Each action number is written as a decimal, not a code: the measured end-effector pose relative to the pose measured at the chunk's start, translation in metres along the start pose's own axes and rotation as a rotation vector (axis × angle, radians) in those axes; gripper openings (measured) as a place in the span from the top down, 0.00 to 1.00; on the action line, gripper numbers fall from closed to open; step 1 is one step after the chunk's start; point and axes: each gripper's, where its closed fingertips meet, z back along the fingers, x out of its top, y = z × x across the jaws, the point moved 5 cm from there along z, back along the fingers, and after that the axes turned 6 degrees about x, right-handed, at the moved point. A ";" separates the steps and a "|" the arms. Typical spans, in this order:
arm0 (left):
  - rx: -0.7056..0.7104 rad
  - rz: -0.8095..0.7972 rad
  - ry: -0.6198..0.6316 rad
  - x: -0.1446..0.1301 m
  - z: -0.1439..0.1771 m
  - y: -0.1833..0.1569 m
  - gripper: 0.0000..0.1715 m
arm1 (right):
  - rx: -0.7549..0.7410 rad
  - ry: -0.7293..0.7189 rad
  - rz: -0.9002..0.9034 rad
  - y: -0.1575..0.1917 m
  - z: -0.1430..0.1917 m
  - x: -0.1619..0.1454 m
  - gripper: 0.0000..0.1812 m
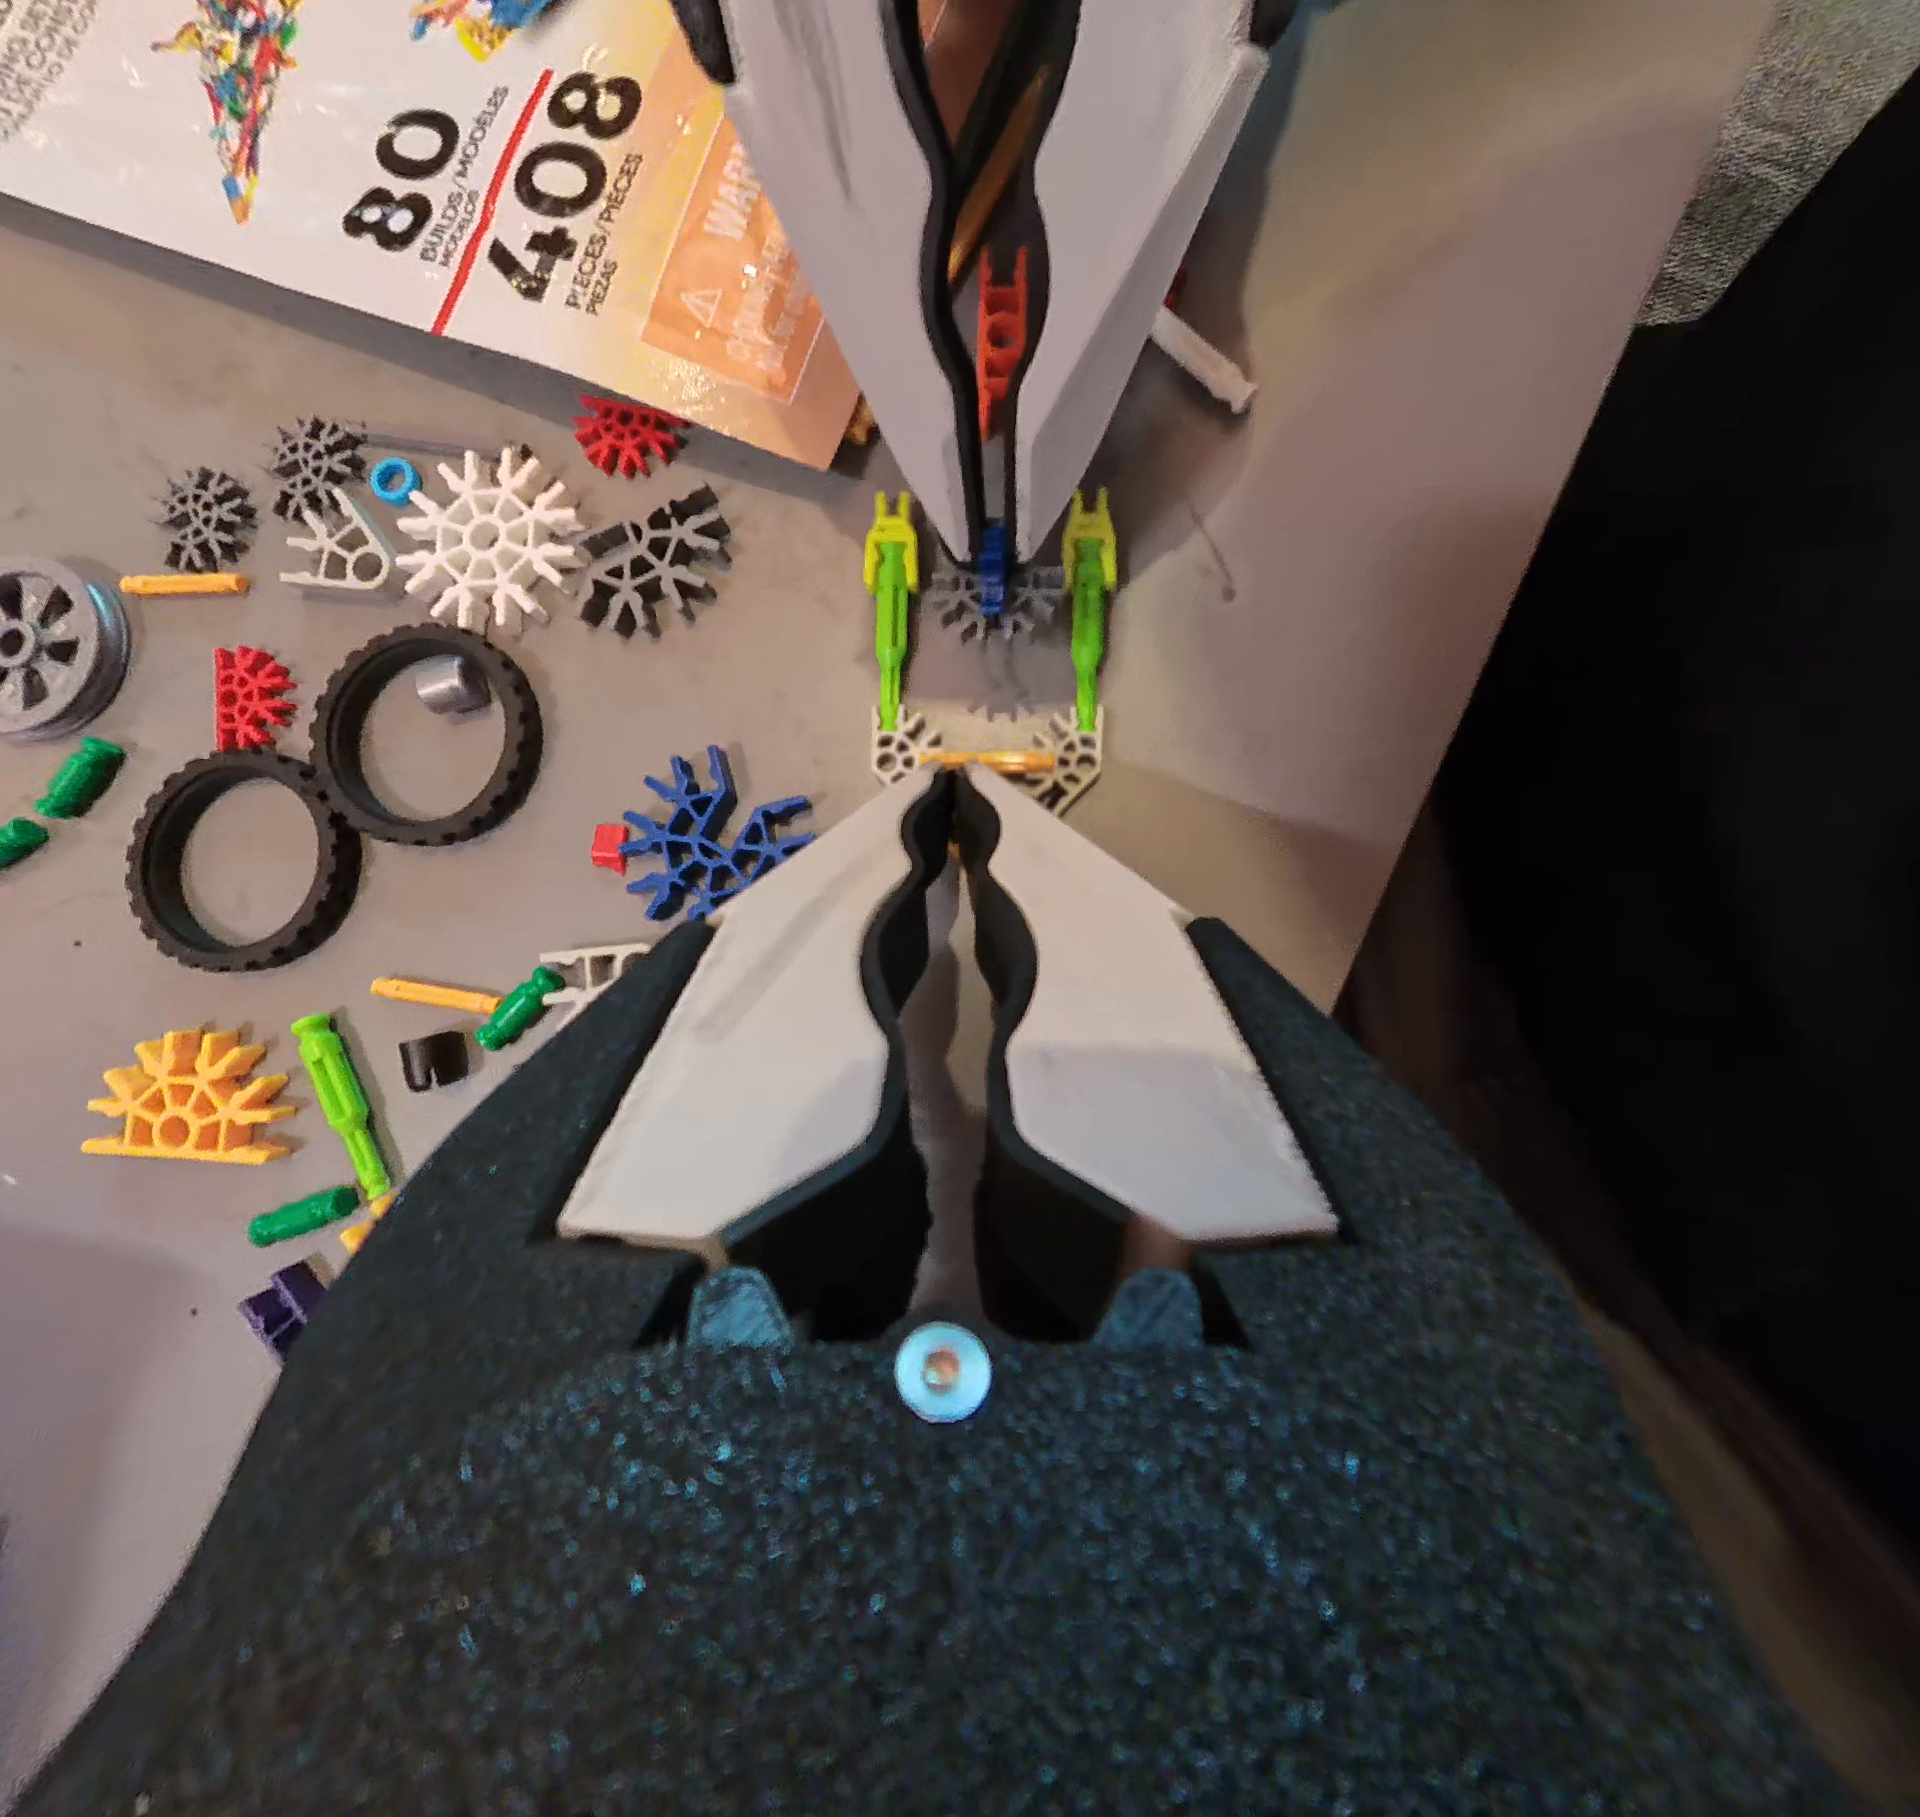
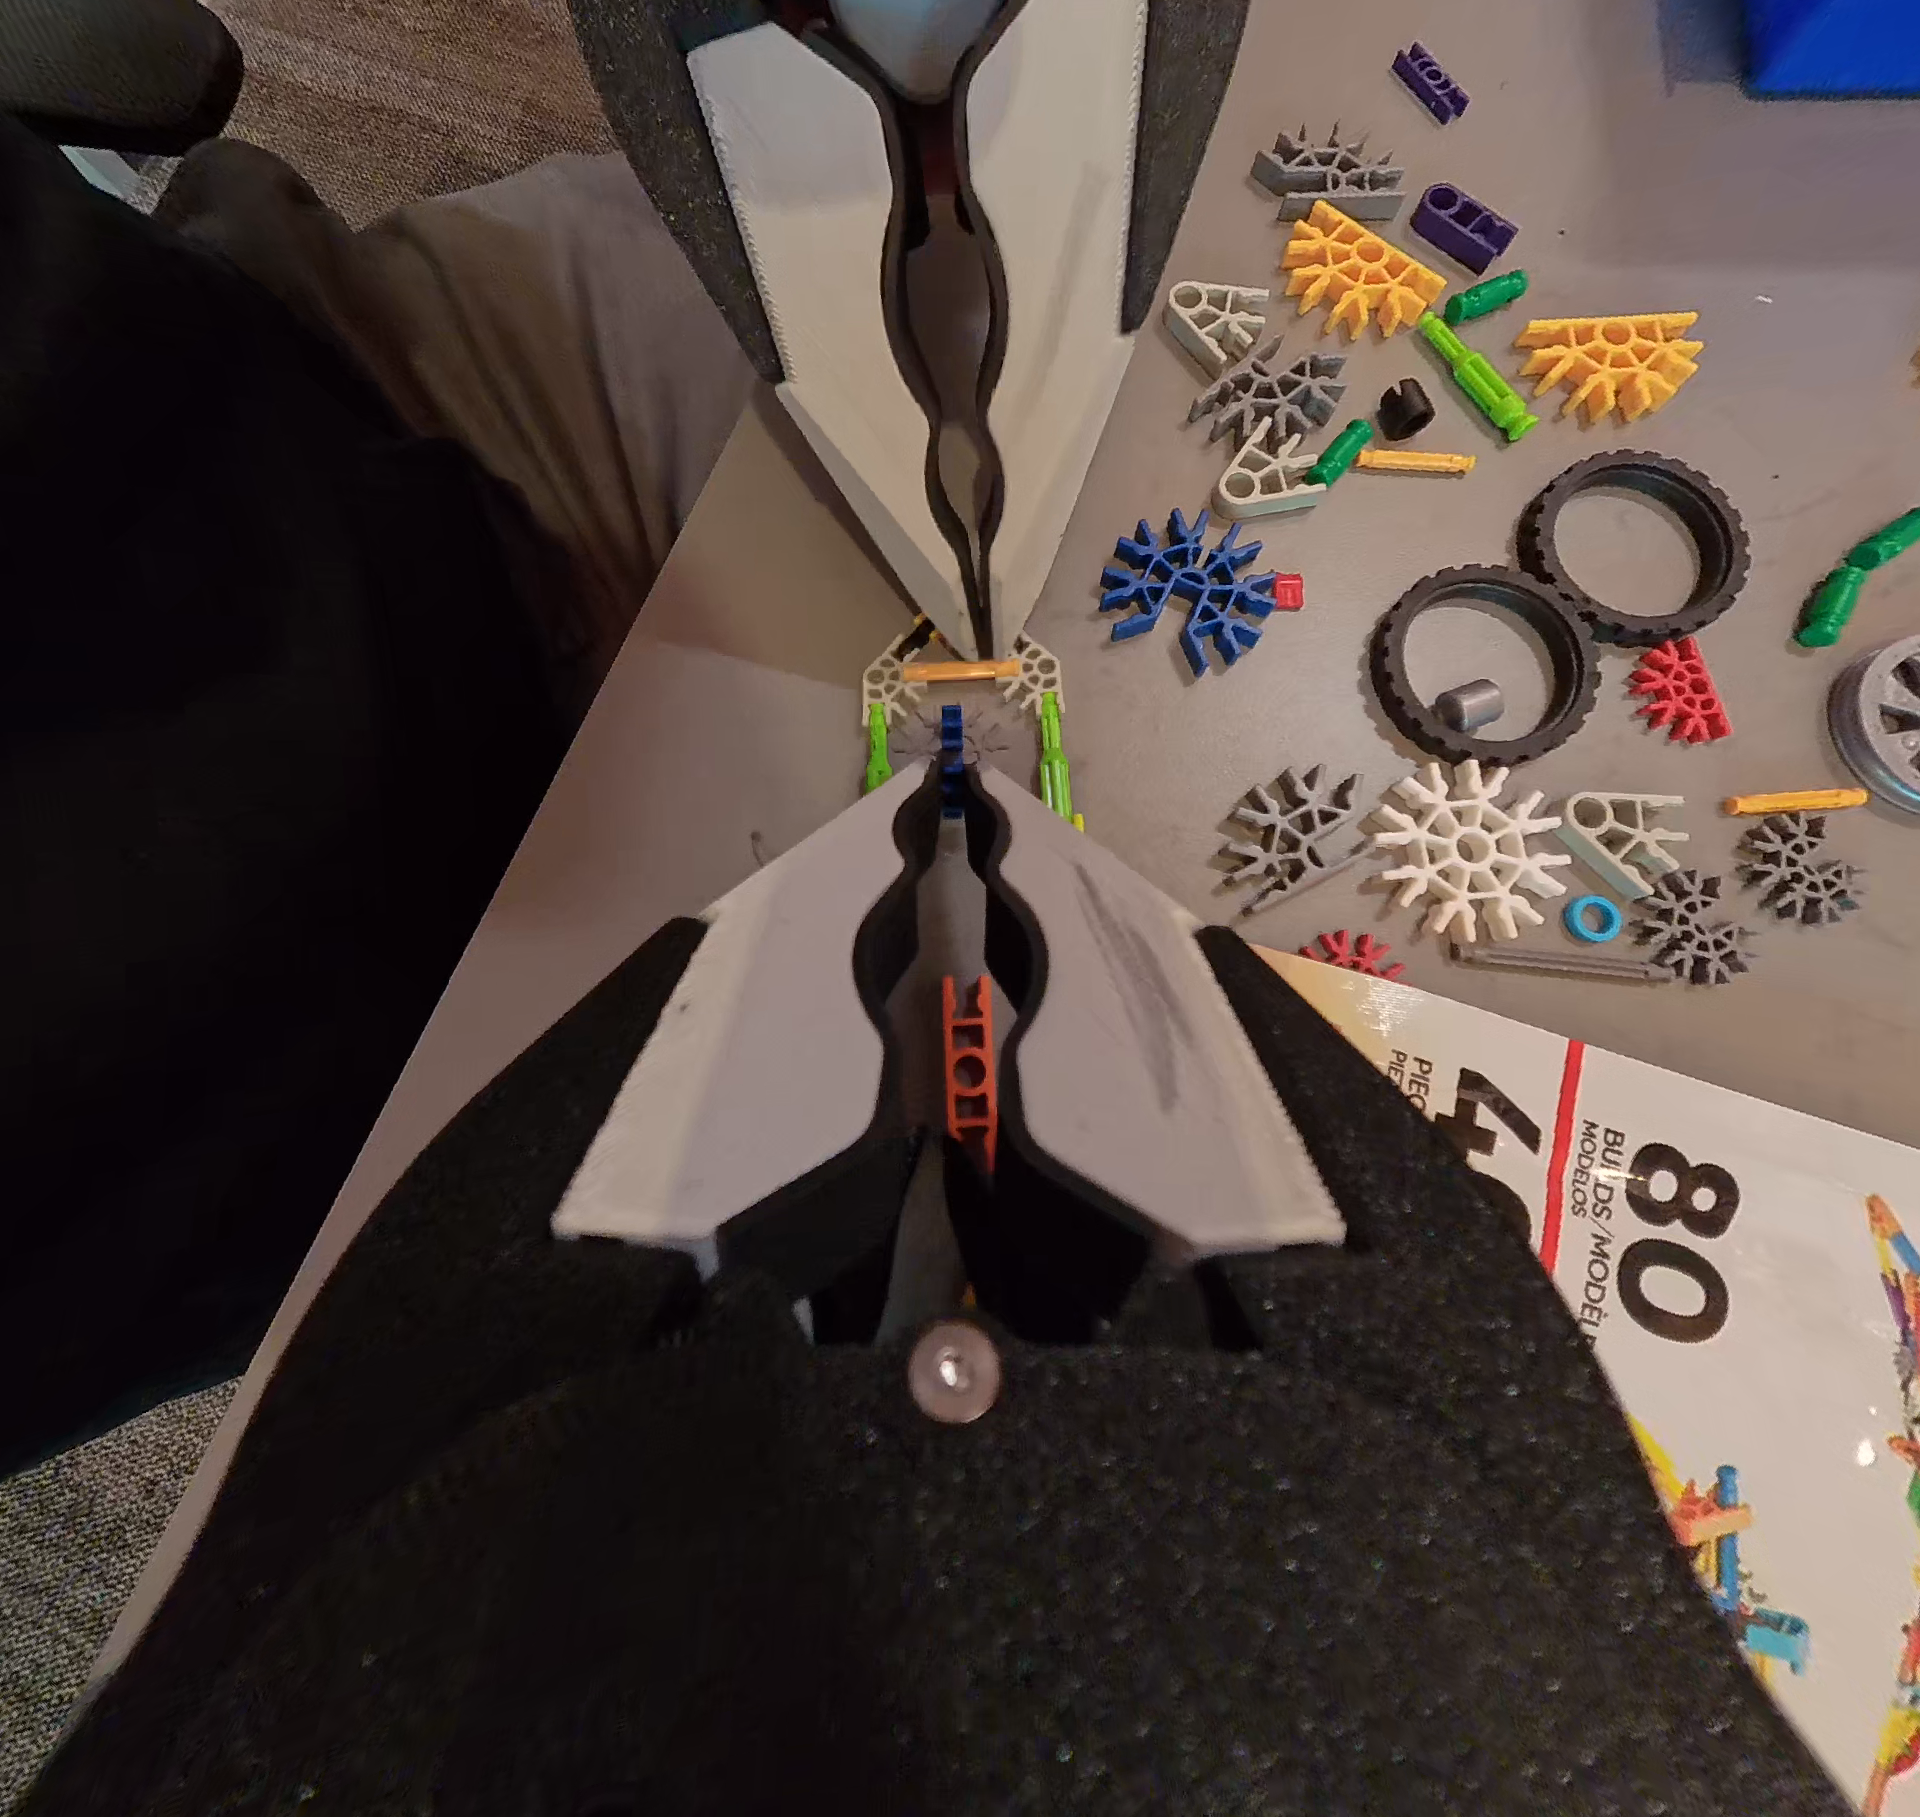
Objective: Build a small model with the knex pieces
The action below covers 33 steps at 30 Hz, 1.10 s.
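Observation:
A small frame lies near the table's edge: two green rods point(image 1: 890, 624), two pale grey connectors point(image 1: 904, 754) and a yellow rod point(image 1: 1023, 759) joining them. My left gripper point(image 1: 951, 780) is shut at the yellow rod's middle, and a bit of yellow shows between its pads. It also shows in the right wrist view point(image 2: 977, 640). My right gripper point(image 2: 951, 780) is shut on a blue piece point(image 2: 951, 744) and holds it over a dark grey snowflake connector point(image 1: 966, 609) inside the frame. An orange connector point(image 2: 971, 1081) shows farther back between the right fingers.
Loose parts lie on the grey table: two black tyres point(image 1: 426, 733), a blue connector point(image 1: 717, 837), a white snowflake connector point(image 1: 488, 536), yellow connectors point(image 2: 1361, 271), a grey wheel hub point(image 1: 47, 645). A printed box point(image 1: 416, 105) lies behind. The table's edge point(image 1: 1455, 728) is close. My left and right fingertips are right by each other. From either gripper's tips it is about 20 cm to the grey wheel hub point(image 1: 47, 645).

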 end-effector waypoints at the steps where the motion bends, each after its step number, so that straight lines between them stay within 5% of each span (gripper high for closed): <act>1: -0.014 0.003 0.008 -0.001 -0.001 -0.002 1.00 | 0.001 -0.001 0.000 0.000 0.000 0.000 0.99; 12: -0.001 -0.015 -0.068 0.012 0.006 -0.001 1.00 | 0.004 0.002 -0.001 0.000 -0.001 0.000 0.99; 33: -0.036 0.015 -0.096 -0.004 -0.006 0.000 1.00 | 0.007 0.002 -0.007 -0.001 -0.002 -0.001 0.99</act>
